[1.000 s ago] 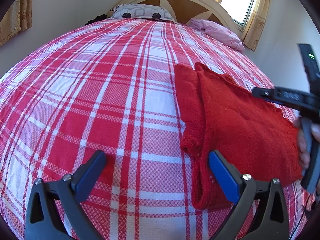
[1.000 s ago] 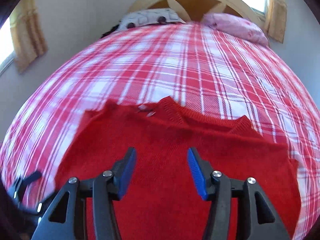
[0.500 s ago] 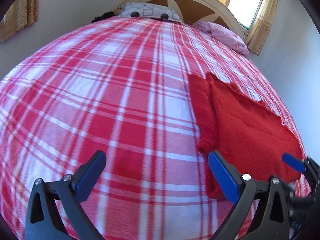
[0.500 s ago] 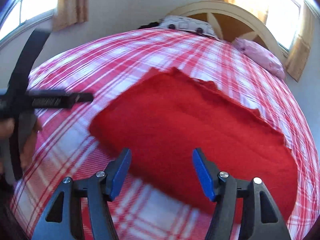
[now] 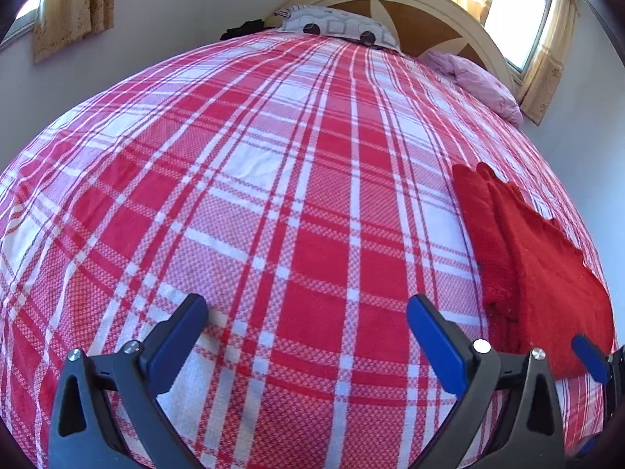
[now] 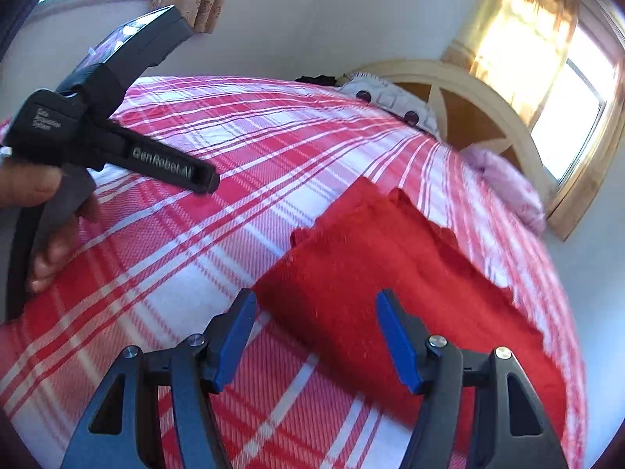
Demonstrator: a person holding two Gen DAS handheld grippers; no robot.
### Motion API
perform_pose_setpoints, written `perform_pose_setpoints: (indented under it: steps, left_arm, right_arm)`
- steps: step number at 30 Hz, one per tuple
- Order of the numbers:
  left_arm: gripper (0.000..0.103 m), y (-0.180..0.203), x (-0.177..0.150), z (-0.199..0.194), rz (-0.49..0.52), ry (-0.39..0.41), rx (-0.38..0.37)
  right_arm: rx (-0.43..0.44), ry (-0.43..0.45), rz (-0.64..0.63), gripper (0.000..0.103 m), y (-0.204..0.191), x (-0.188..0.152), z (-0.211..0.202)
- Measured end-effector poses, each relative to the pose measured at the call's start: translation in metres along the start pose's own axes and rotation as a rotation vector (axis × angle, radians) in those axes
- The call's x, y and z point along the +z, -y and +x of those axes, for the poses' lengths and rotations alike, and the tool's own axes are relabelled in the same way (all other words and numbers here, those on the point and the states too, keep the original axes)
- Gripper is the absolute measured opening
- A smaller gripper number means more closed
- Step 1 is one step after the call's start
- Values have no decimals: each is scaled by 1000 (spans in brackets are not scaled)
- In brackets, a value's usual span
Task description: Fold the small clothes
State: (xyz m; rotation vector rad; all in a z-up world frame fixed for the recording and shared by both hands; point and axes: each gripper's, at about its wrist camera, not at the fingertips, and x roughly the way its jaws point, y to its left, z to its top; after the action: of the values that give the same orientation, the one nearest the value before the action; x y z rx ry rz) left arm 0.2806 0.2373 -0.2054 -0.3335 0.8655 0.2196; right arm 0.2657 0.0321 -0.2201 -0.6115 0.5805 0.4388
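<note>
A red knitted garment (image 6: 394,273) lies folded flat on the red and white plaid bedspread (image 6: 187,242). In the left wrist view the garment (image 5: 543,273) lies at the right edge. My left gripper (image 5: 308,328) is open and empty over bare bedspread (image 5: 273,195), left of the garment. My right gripper (image 6: 316,324) is open and empty, its fingers just above the garment's near corner. The left gripper's body (image 6: 117,144) shows at the left of the right wrist view, held in a hand. A blue fingertip (image 5: 590,357) of the right gripper shows at the right of the left wrist view.
At the head of the bed stand a curved wooden headboard (image 5: 410,4), a patterned pillow (image 5: 336,27) and a pink pillow (image 5: 476,82). Curtained windows (image 5: 519,11) are at the back right and back left. A grey wall runs along the bed's left side.
Both grippers have drawn back from the garment toward the bed's near edge. The left gripper has swung left onto bare bedspread. The right gripper moved from over the garment's middle to its near corner.
</note>
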Motion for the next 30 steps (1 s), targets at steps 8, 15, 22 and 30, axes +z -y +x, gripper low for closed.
perform_pose_setpoints:
  steps: [8,15,22,30]
  left_arm:
    - [103,1,5,-1,10,-22,-44]
    - [103,40,52,2,47,-64,-233]
    - [102,119,89,54,158,-147,-367]
    - [88,141,97,97,188,-196,-316]
  right_arm:
    - [-51,-41,9,64,-6,-5,18]
    - [-81,-50,-12,39,-14,-10,23]
    - [-33,-64,62,35,-2,-13,27]
    - [-40,-59,68,32,-4,-14,26]
